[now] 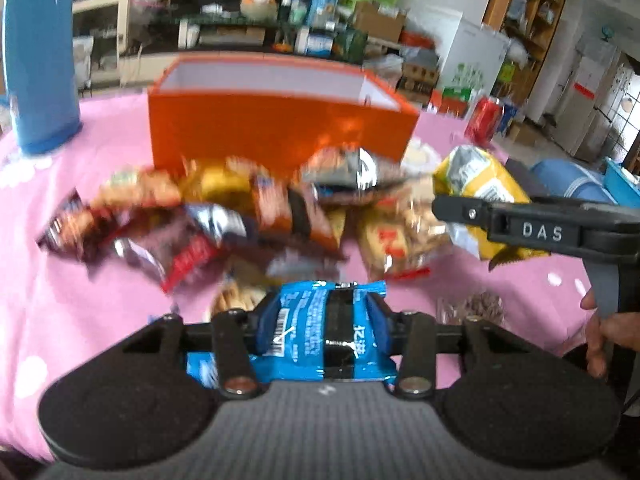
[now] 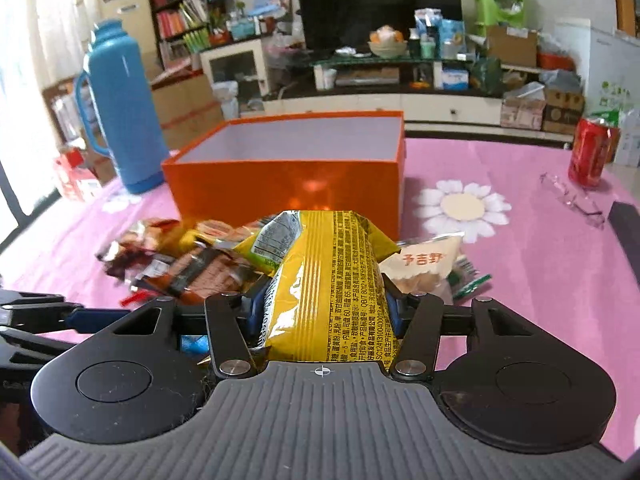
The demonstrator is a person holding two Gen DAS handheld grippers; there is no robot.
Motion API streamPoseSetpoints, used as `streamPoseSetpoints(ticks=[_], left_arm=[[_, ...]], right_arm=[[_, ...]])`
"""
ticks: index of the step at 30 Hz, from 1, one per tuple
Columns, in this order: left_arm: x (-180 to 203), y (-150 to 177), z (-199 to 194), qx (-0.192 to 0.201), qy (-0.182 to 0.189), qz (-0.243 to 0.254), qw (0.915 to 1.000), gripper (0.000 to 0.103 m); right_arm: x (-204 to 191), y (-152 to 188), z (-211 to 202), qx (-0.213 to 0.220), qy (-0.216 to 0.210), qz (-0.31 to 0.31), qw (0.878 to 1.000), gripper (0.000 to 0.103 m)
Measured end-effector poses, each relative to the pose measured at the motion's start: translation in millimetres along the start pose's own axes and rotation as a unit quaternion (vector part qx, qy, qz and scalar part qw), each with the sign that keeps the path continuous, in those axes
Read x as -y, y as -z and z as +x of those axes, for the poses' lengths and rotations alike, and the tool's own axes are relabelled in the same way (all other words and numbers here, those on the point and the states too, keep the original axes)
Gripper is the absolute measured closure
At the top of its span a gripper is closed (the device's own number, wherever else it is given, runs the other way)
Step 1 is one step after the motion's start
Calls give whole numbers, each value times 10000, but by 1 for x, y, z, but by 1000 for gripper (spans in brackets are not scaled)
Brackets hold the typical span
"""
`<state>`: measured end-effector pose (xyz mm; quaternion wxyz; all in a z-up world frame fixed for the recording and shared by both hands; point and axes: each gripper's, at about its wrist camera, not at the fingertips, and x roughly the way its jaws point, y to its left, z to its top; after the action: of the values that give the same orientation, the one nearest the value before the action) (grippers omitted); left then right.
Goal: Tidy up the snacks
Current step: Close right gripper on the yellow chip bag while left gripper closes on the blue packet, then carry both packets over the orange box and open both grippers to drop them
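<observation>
Blue snack packet (image 1: pixel 320 332) in left gripper (image 1: pixel 320 326), yellow bag (image 2: pixel 332 280) in right gripper (image 2: pixel 326 312).

Blue packet (image 1: pixel 320 332) & yellow bag (image 2: pixel 332 280) gripped, lifted; other snacks (image 1: pixel 208 216) piled before open orange box (image 2: pixel 288 168).

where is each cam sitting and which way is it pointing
Left wrist: sits on the left hand-held gripper, looks forward over the blue snack packet it clamps, toward the snack pile and orange box; the right hand-held gripper and the person's fingers show at right.
Right wrist: sits on the right hand-held gripper, faces the box across the yellow snack bag it grips; part of the left tool shows at the left edge.
Shared: orange box, blue thermos, pink tablecloth, yellow bag.
</observation>
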<state>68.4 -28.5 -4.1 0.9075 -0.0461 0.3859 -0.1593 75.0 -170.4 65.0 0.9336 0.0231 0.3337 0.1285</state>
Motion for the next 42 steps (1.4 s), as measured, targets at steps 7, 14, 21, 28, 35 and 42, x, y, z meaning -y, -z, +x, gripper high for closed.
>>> streamPoseSetpoints(ticks=[7,14,21,28,35,42], left_arm=[[25,26,17,-123,-204,521,9984,49],[26,28,28,-164,-415,579,9973,44],[14,14,17,-136,-4,244,9996,61],[-8,-45,-24,564,158,82,9982,61],[-43,-148,-4,1163,-176,100,9930,61],[-81,-216,82,933,-358,-10,9950,61]], right_arm=[[-1,38,18,-508,148,89,9986,67],[10,44,29,-631,-45,342,9974,59],[2,44,27,-614,-25,167,9980,71],[4,-1,-8,33,-205,175,9996,72],[14,-97,41,532,-259,-148,9981,72],[21,-165,160,197,-236,-134,9994,72]])
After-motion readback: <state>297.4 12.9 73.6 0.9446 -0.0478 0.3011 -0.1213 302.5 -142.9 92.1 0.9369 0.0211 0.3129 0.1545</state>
